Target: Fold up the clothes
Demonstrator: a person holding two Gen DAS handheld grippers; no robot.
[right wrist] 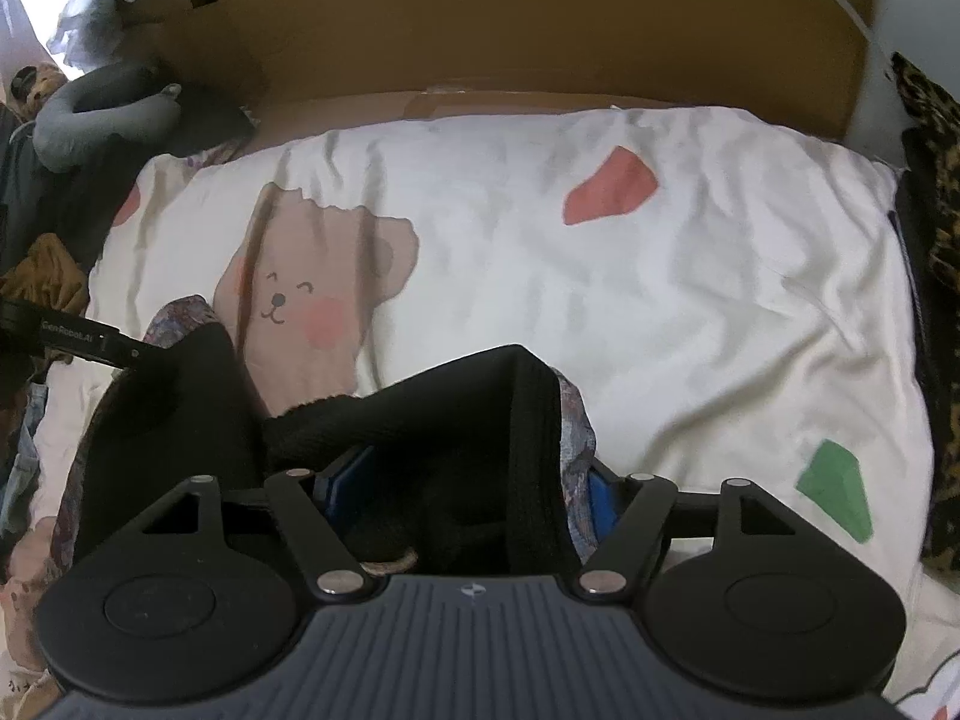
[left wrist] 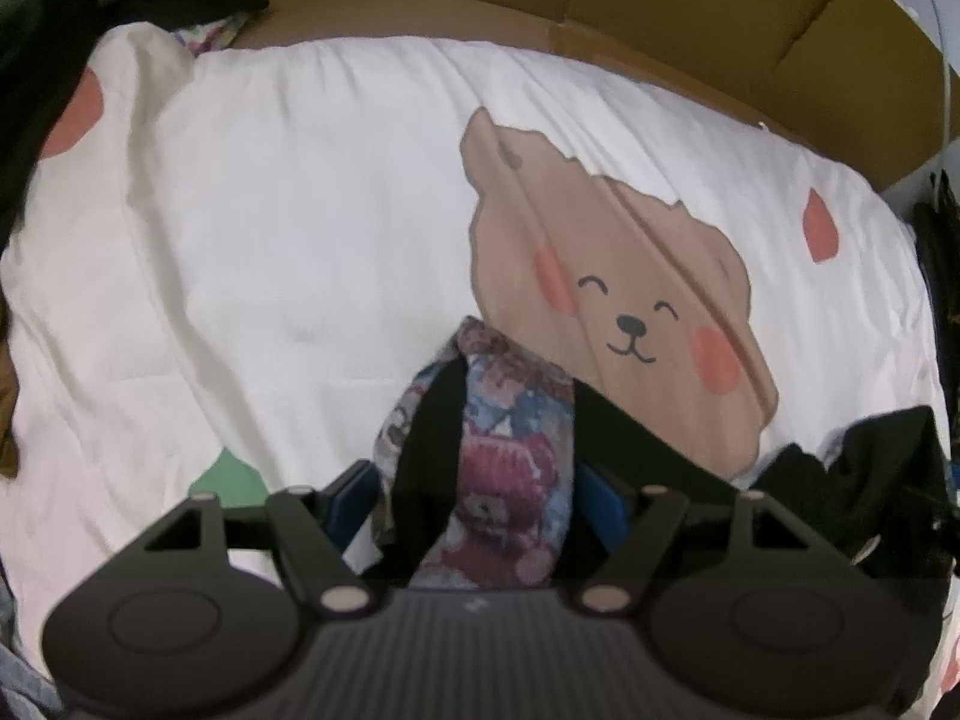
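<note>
- Garment (left wrist: 510,420): a piece with a black inner face and a patterned outer face in reds and blues, lying bunched on the white quilt (left wrist: 300,210) towards its near edge, just below the printed bear (left wrist: 624,300).
- Left gripper (left wrist: 474,498): fingers stand apart, with an upright hump of the patterned cloth rising between them; I cannot tell whether the blue pads (left wrist: 354,498) press on it, and it looks more straddled than clamped.
- Right gripper (right wrist: 474,492): fingers likewise apart, astride a thick black fold with a sliver of pattern at its right side. The cloth fills the gap, but no pinch is evident.
- From the right wrist view the left gripper's finger (right wrist: 78,339) shows near the quilt's left edge, at the garment's other end.
- Progress, as I judge it: the piece looks gathered or doubled over but not flat; no neat, squared fold is visible, and its edges are lumpy.
- Left to do, probably: smooth the cloth out, align the edges, finish the fold. Dark clothes (left wrist: 870,480) by the quilt's right edge seem to be waiting.
</note>
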